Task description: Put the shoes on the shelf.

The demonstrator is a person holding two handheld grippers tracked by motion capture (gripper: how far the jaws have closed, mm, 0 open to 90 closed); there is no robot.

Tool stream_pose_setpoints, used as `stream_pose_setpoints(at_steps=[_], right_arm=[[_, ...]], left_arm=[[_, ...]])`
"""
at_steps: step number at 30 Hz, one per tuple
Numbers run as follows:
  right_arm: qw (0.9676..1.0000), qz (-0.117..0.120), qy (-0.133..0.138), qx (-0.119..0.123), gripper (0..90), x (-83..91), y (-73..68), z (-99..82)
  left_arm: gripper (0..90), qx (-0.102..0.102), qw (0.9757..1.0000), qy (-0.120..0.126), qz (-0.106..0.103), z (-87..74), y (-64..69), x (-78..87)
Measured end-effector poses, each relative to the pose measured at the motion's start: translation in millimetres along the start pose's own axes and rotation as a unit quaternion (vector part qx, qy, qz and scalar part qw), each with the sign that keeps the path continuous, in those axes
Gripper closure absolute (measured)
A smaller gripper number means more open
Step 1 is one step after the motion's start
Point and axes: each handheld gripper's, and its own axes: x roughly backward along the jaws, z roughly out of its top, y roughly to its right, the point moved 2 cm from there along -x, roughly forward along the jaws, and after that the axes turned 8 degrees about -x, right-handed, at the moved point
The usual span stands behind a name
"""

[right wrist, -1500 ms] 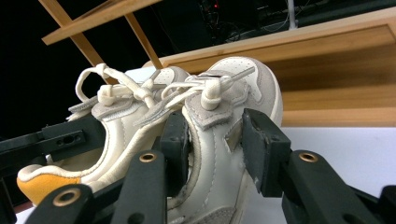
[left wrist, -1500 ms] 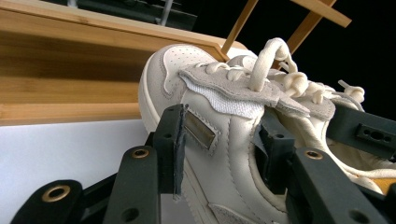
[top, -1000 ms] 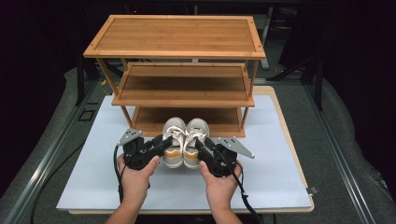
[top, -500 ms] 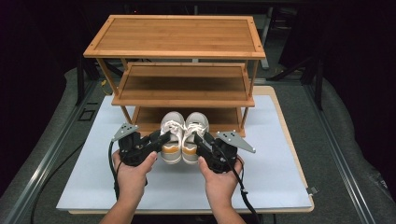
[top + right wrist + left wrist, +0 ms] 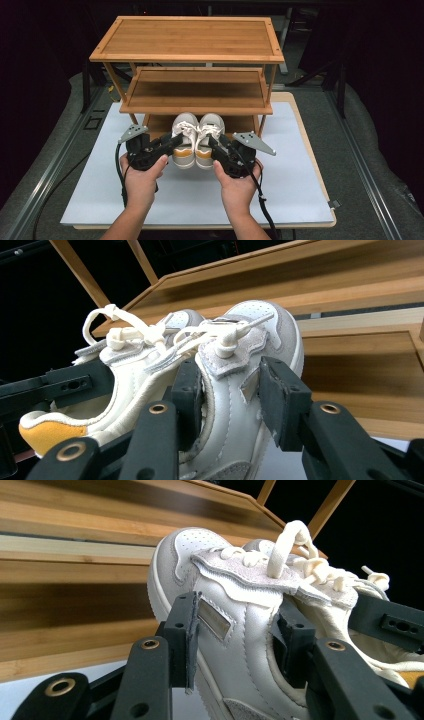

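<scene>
- Left gripper [image 5: 172,143] is clamping the outer side wall of the left shoe [image 5: 183,140], one jaw inside the opening.
- Right gripper [image 5: 214,145] is gripping the right shoe [image 5: 208,141] likewise.
- Both shoes are sitting side by side, toes pointing toward the wooden rack [image 5: 192,52], apparently held above the white mat [image 5: 295,170]; contact underneath is hidden.

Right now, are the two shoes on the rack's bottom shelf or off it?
Off it. Both shoes hang in front of the rack, clamped by the left gripper and right gripper, toes toward the shelves.
</scene>
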Motion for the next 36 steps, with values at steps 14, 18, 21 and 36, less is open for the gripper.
stream_pose_setpoints(at_steps=[14, 18, 21, 36], right_arm=[[0.9999, 0.002, 0.007, 0.009, 62.3, -0.2, -5.9, 16.0], [0.9998, 0.001, 0.010, 0.015, 62.3, -1.3, -6.2, 21.5], [0.9998, 0.000, 0.005, 0.020, 62.3, -3.7, -4.8, 25.3], [0.9999, -0.001, 0.004, 0.013, 62.3, -23.2, 3.5, 36.7]], left_arm=[[59.3, -0.008, 0.9999, 0.009, 0.002, 17.5, 1.3, -0.1], [59.3, -0.009, 0.9999, 0.011, 0.003, 21.5, 1.7, -2.9], [59.3, -0.008, 0.9999, 0.009, 0.001, 23.9, -0.1, -6.6], [59.4, -0.002, 1.0000, 0.004, 0.004, 35.3, -10.5, -26.0]])
